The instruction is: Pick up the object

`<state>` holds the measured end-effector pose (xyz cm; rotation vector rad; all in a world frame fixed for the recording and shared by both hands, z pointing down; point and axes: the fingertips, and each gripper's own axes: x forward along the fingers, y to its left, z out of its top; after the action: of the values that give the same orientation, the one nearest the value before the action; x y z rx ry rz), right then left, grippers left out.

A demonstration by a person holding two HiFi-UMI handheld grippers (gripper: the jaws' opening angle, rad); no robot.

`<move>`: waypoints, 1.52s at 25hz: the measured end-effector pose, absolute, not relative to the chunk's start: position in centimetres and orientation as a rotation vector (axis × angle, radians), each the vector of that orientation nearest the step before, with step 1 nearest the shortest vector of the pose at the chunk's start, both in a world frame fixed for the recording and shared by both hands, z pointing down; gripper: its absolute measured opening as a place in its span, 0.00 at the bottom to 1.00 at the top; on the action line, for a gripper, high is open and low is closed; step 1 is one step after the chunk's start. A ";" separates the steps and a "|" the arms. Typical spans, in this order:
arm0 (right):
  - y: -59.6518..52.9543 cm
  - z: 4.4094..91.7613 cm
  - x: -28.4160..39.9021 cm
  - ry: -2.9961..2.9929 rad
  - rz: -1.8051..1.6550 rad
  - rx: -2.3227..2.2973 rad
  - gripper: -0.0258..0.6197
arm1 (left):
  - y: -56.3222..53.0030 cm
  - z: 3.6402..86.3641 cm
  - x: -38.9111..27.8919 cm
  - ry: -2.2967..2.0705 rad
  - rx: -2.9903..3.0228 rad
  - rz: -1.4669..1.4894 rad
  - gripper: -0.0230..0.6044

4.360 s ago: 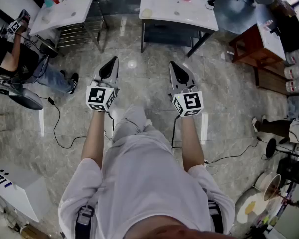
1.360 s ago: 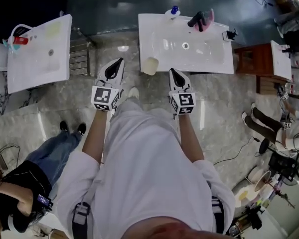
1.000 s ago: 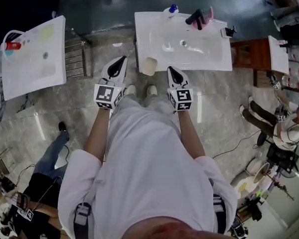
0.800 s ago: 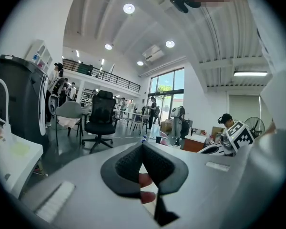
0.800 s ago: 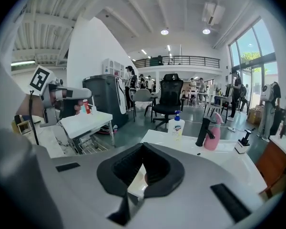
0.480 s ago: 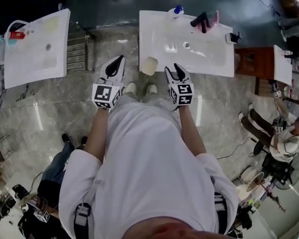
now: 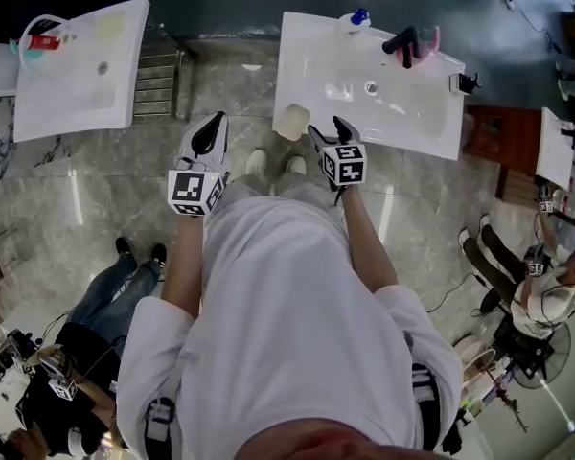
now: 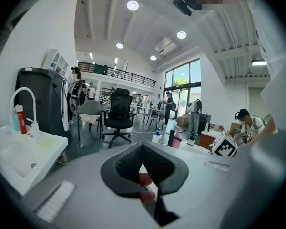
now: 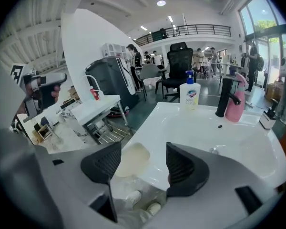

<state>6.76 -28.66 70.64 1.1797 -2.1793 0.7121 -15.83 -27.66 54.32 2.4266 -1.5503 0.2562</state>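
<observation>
A cream, rounded block (image 7: 291, 121) lies on the near left corner of the white sink (image 7: 431, 132). In the right gripper view the same block (image 9: 131, 160) sits just ahead, in line with the gap between the jaws but beyond them. My right gripper (image 7: 328, 130) hangs over the sink's front edge, right of the block; its jaws are opening and stand wide with nothing pressed between them (image 9: 144, 151). My left gripper (image 7: 209, 134) is over the floor left of the sink, its jaws shut and empty (image 8: 143, 151).
At the back of the sink stand a soap bottle (image 7: 359, 17), a black tap (image 7: 402, 41) and a pink bottle (image 7: 429, 44). A second sink (image 7: 77, 75) and a metal rack (image 7: 158, 75) are to the left. People sit behind and to the right.
The person has walked up to the sink. My right gripper's jaws have gone from shut to wide open and it has edged toward the cream block. The left gripper stays shut.
</observation>
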 end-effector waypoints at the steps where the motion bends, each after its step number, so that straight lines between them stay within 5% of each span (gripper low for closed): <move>1: -28.6 71.4 6.6 -2.176 0.728 1.163 0.50 | -27.2 54.4 -16.3 -1.569 2.410 0.263 0.04; 24: -30.1 81.9 3.8 -2.074 0.933 0.918 0.48 | -17.4 55.9 -23.7 -1.951 1.996 0.396 0.04; 38: -30.5 82.5 5.3 -2.016 0.825 0.959 0.09 | -18.2 55.8 -22.7 -1.961 2.010 0.395 0.04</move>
<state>5.27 -30.49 82.51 0.9590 -2.0158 0.8251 -22.71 -18.23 55.83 2.0103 -1.9612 0.3954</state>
